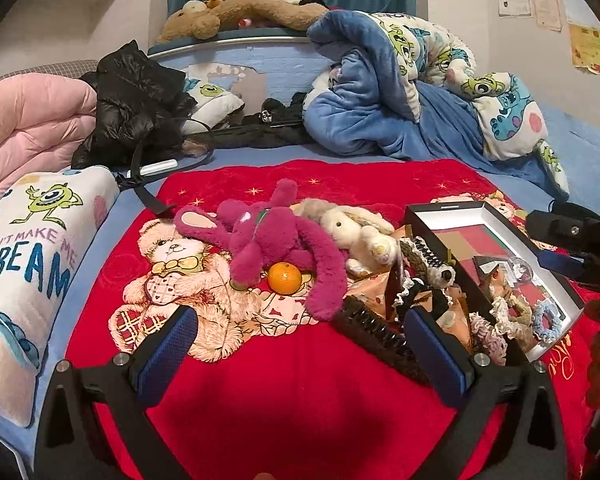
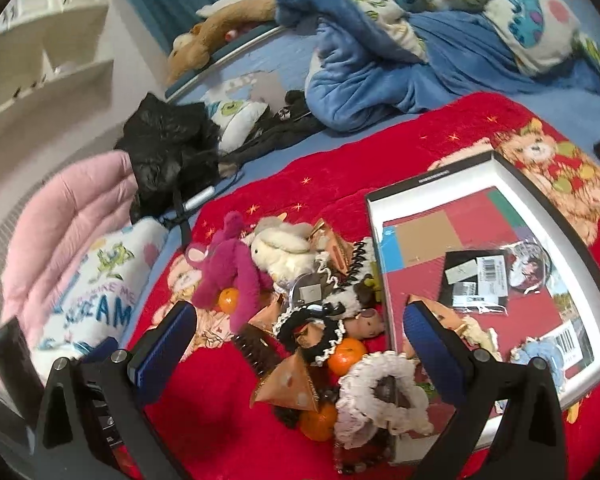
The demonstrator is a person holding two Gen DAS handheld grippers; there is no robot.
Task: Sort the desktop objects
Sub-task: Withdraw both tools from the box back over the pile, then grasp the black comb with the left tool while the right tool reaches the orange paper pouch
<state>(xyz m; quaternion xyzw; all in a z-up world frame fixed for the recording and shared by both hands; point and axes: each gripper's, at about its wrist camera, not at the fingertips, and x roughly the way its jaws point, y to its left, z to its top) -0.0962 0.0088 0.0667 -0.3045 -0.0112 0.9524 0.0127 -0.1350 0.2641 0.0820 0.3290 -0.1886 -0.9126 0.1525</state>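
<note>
A red blanket (image 1: 292, 384) on the bed carries a pile of small things. A magenta plush rabbit (image 1: 276, 236) and a cream plush rabbit (image 1: 352, 232) lie at the far side, with an orange (image 1: 285, 278) between them. In the right wrist view, scrunchies (image 2: 380, 392), hair clips and oranges (image 2: 346, 356) are heaped beside a shallow black-rimmed box (image 2: 452, 172). The box also shows in the left wrist view (image 1: 452, 210). My left gripper (image 1: 300, 320) is open and empty above the blanket. My right gripper (image 2: 300, 320) is open and empty above the heap.
A blue quilt (image 1: 380, 112) is bunched at the back right. A black jacket (image 1: 136, 104), a pink duvet (image 1: 28, 128) and a printed pillow (image 1: 32, 248) lie at the left. A brown plush dog (image 1: 240, 12) lies on the headboard.
</note>
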